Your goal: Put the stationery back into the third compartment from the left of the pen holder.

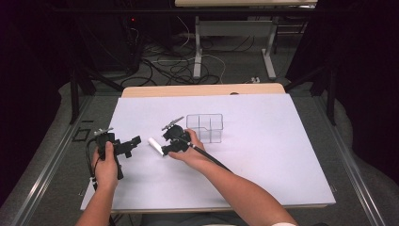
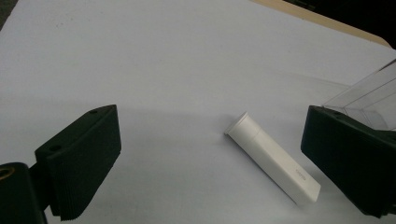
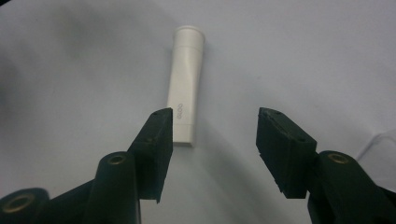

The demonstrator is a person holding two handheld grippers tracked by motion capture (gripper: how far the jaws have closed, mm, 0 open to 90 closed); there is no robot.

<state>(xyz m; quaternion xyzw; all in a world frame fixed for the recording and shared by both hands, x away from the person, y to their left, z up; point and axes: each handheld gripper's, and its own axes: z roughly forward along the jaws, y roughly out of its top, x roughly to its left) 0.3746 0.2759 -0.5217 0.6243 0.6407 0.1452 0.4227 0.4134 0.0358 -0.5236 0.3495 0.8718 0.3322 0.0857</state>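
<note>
Hovering nearest, right gripper, jaws spread wide, left jaw overlapping the small white plastic tube lying flat on the white table sheet; risking nudging it away. Waiting wide apart alongside, left gripper. Standing beyond, clear plastic divided box.

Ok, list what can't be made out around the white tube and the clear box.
- Small white plastic tube: its printed lettering is too small to read in the right gripper view; the right claw covers its near corner.
- Clear plastic divided box: cut off by the right edge in the left gripper view, partly behind a black jaw.
- Box contents: too small to tell in the high view.
</note>
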